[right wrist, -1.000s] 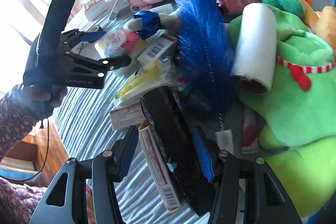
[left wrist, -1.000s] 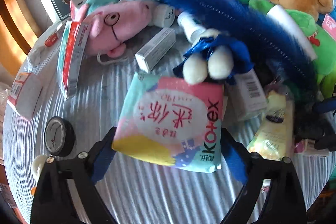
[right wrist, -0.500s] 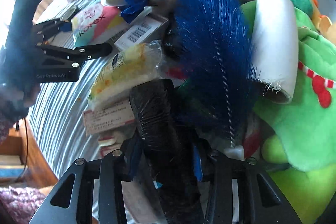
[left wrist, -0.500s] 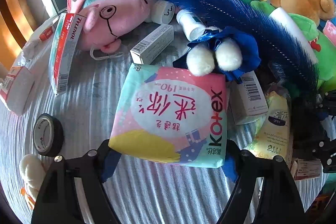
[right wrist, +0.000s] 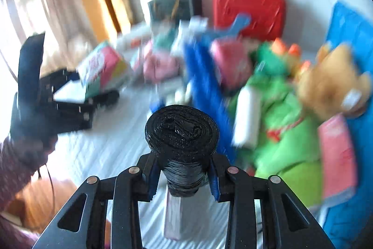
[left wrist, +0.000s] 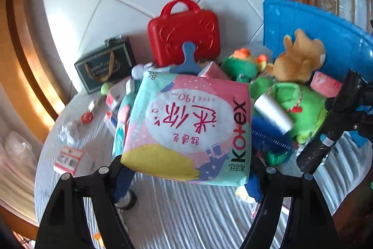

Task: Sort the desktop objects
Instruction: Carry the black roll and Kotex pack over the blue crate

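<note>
Pointing away from the camera, black roll [right wrist: 181, 130] stands endwise between closing jaws.

A toy suitcase [left wrist: 184, 32] stands at the counter's [left wrist: 186, 214] back, a gift bag [left wrist: 106, 64] left of it, plush toys [left wrist: 296, 95] right.

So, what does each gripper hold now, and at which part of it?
The left gripper holds the Kotex pad pack by its two side edges near the bottom. The right gripper, jaws closing, grips the black bag roll across its sides, near one end.
</note>
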### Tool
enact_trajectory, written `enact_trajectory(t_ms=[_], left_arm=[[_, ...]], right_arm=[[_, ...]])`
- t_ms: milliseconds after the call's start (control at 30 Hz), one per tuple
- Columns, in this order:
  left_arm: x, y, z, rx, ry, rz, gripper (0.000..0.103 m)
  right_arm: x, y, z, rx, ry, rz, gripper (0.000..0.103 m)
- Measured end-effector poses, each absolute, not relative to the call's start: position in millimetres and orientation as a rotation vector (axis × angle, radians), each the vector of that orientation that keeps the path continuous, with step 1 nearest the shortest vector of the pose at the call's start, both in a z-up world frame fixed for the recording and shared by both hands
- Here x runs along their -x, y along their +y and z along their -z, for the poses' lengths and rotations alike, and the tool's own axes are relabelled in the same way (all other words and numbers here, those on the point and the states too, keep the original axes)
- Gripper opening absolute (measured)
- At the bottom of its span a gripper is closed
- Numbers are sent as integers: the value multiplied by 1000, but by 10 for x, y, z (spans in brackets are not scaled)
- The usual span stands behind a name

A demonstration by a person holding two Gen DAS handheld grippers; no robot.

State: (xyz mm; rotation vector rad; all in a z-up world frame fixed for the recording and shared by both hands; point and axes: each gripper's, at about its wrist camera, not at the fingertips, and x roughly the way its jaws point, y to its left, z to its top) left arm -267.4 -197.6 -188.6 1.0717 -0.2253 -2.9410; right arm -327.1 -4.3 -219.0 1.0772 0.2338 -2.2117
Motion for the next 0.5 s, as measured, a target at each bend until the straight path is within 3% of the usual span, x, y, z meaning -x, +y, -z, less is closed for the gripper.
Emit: enact_trajectory(t_ms=[200,500], left_arm=[[2751,-1184,978,-800,-423,3153,78],[3043,322,-41,-534,-469,3332,78]], right_arm=[[3028,406,1139,-836,19,2407,34],[2568,1943,-182,-519,-120,2778,34]])
